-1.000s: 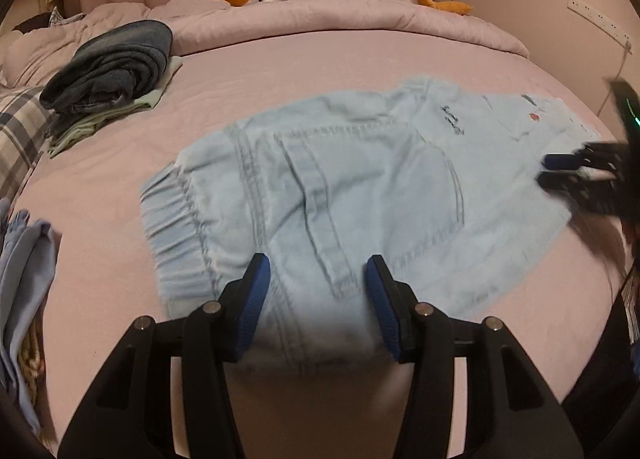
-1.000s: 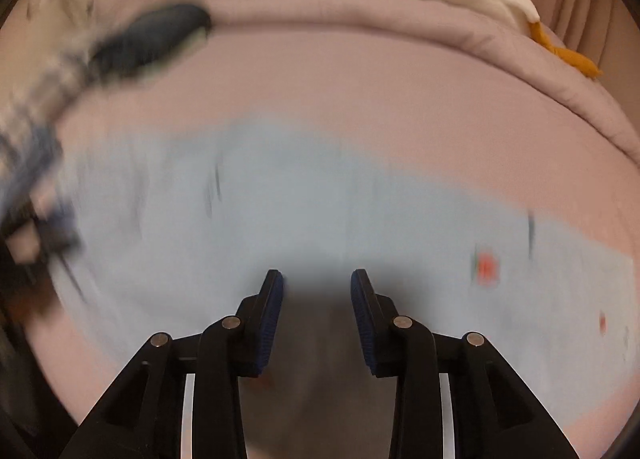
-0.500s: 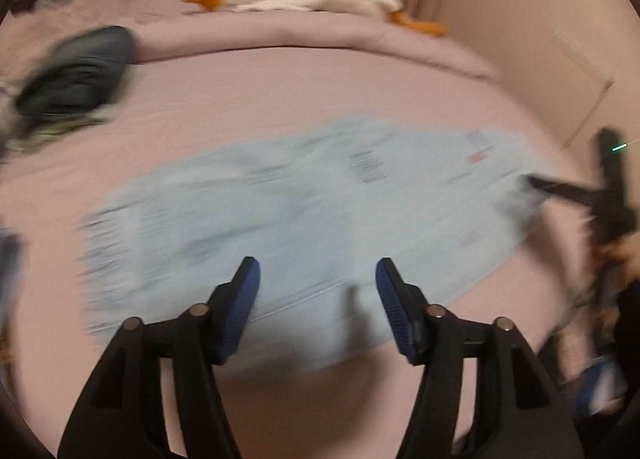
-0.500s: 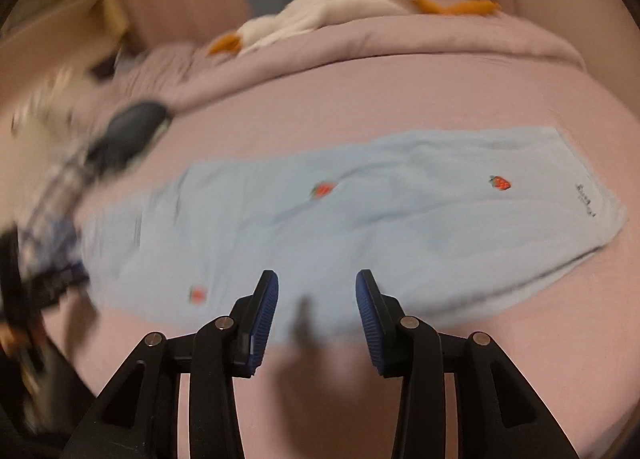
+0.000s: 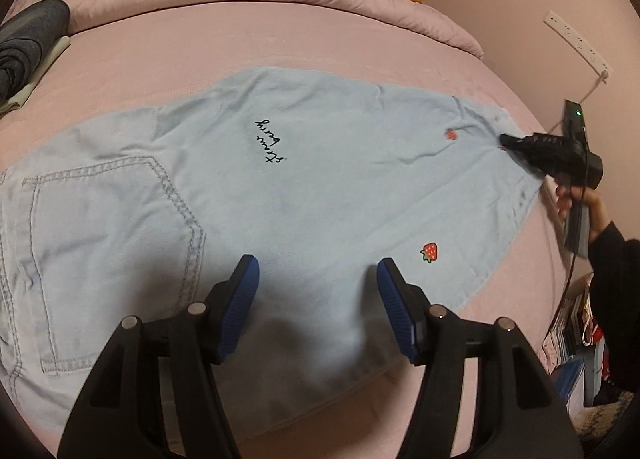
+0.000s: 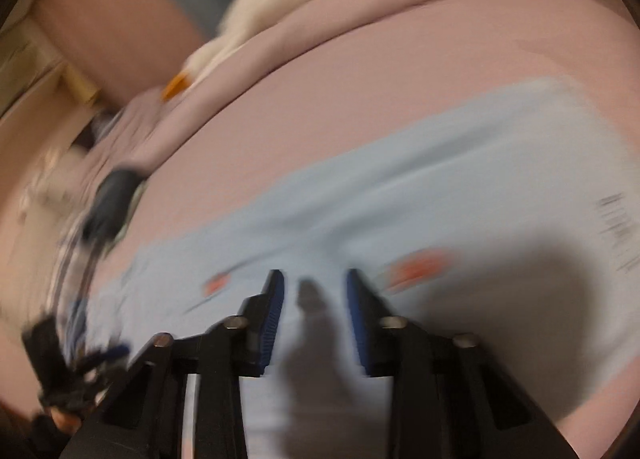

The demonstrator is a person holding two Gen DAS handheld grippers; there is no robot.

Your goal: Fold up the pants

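**Pants laid flat on the bed, both grippers free above them**

The bed [image 5: 280, 39], with its pink sheet, fills most of both views. The light blue pants [image 5: 304, 187] lie flat across its middle, already doubled so that one leg covers the other. The back pocket [image 5: 108, 243] is at the waist side on the left, and the leg ends reach to the right.

I judge that the lengthwise fold is done and the crosswise fold is not yet begun. The next move probably calls for taking the leg ends and carrying them over toward the waist, with the edges kept in line so the cloth does not wrinkle.

The left gripper [image 5: 318, 291] hovers over the near edge of the pants, its tongs wide and holding nothing. The right gripper [image 6: 316, 295] is near the leg ends; its tongs stand apart, narrower, with nothing between them. This view is blurred, so whether it touches the cloth I cannot tell.

A small strawberry patch [image 5: 429, 252] sits near the hem.

No container is visible in either view; some dark folded clothes [image 5: 28, 39] lie at the far left.
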